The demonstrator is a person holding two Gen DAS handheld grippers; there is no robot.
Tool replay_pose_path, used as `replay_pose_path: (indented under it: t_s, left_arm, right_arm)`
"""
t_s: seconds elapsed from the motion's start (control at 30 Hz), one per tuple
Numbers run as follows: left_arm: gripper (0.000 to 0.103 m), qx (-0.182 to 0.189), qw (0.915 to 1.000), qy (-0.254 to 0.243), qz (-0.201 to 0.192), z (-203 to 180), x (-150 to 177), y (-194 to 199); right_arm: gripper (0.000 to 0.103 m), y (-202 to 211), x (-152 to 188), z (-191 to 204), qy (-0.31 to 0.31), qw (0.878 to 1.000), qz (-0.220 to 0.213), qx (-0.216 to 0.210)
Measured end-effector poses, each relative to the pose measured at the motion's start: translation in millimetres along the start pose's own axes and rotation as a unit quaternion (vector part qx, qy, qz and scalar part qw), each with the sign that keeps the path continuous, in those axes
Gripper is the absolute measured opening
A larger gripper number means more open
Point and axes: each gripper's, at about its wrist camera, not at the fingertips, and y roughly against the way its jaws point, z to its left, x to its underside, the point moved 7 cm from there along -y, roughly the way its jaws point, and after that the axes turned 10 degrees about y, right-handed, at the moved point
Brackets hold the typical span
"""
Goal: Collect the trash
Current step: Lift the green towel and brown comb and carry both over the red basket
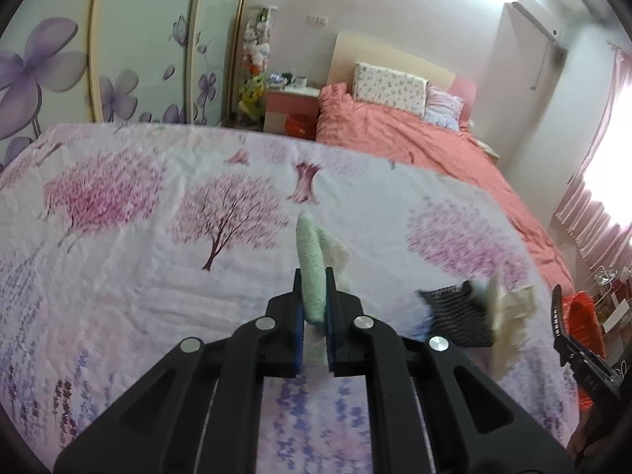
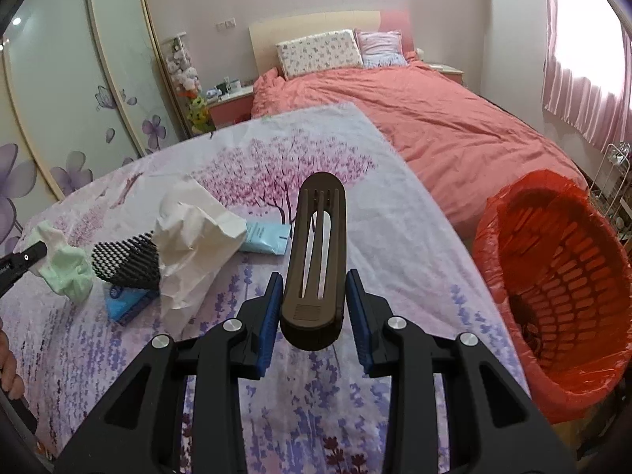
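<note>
My left gripper [image 1: 315, 290] is shut on a pale green crumpled tissue [image 1: 312, 268] and holds it above the flowered table cover [image 1: 138, 237]; the tissue also shows in the right wrist view [image 2: 69, 268]. My right gripper [image 2: 315, 296] is shut on a dark brown slotted plastic clip [image 2: 316, 252], held above the table. A red-lined trash basket [image 2: 553, 276] stands to its right, off the table edge. Crumpled white paper [image 2: 193, 245], a black-and-white checked item [image 2: 126, 262] and blue packets [image 2: 264, 239] lie on the table.
A bed with a coral cover [image 2: 434, 126] and pillows lies behind the table. Sliding wardrobe doors with purple flowers [image 1: 118, 59] are at the left. A nightstand [image 1: 292, 98] stands by the bed. Pink curtains [image 2: 584, 79] hang at the right.
</note>
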Motion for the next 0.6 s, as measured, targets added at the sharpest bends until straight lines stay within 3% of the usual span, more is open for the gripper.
replay_pose_path:
  t_s: [0.3,0.6]
  left_arm:
    - [0.009,0.052,0.9983,-0.017,-0.023,-47.7,-11.5,42.5]
    - [0.009,0.117,0.9907,-0.064,-0.026,-127.5,-0.6,76.4]
  right_arm:
    - [0.033,33.5,-14.7,-5.9,0.001,0.999,-0.039,0.003]
    - [0.033,65.3,-24.8,-28.5,-0.011,0.997,-0.073,0.013]
